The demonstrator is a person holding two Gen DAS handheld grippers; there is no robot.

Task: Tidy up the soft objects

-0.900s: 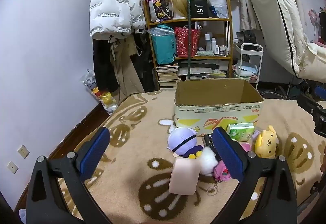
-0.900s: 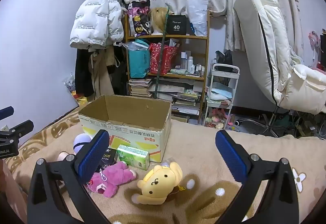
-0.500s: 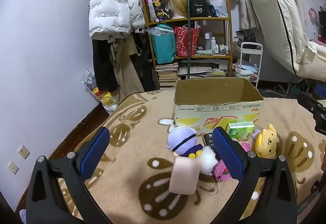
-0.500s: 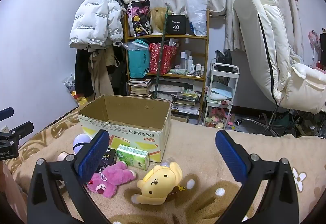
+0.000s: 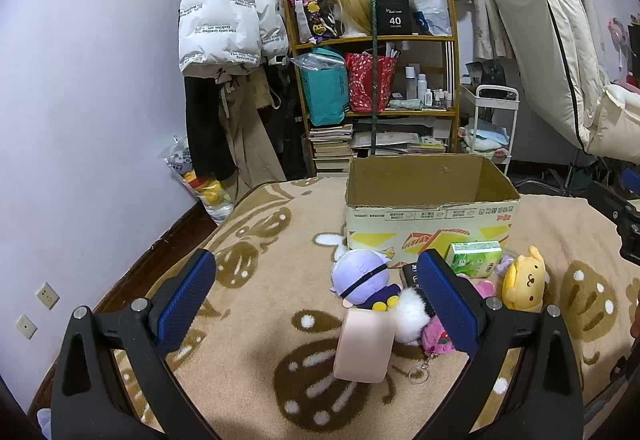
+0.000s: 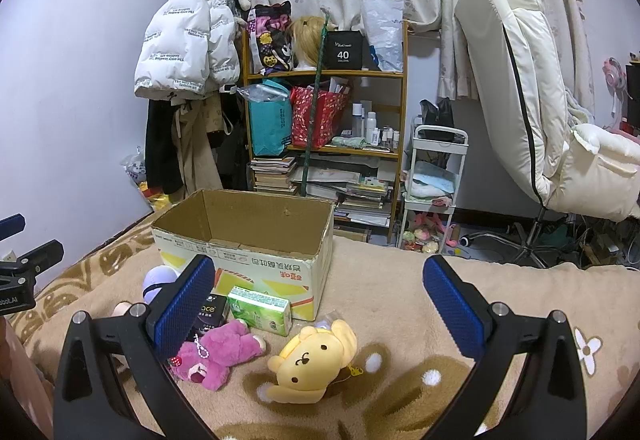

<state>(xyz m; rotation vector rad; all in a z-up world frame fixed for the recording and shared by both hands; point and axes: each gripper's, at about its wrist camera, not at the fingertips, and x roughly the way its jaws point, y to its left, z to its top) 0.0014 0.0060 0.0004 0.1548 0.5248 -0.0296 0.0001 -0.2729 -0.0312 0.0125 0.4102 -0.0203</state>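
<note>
While both claws hang above the patterned blanket point(image 5: 260, 280), noted as follows. Left claw point(image 5: 316, 296): spread wide, holding nothing. Right claw point(image 6: 320, 304): likewise wide, holding nothing. Open cardboard box point(image 6: 244, 240) upright on blanket. Heaped just before it: purple-headed doll point(image 5: 362, 274), pink block point(image 5: 364, 344), pink bear point(image 6: 216, 354), yellow dog plush point(image 6: 312, 360), green tissue pack point(image 6: 260, 310). Dark packet behind bear, possibly a carton; partly hidden.

Left tongs point(image 5: 316, 290): spread wide, holding nothing.
Cardboard box point(image 5: 430, 215): at 1 o'clock, top open.
Purple-headed plush point(image 5: 362, 276): center, touching pink block point(image 5: 364, 346) at 6 o'clock.
Yellow plush point(image 5: 524, 280): at 3 o'clock.
</note>
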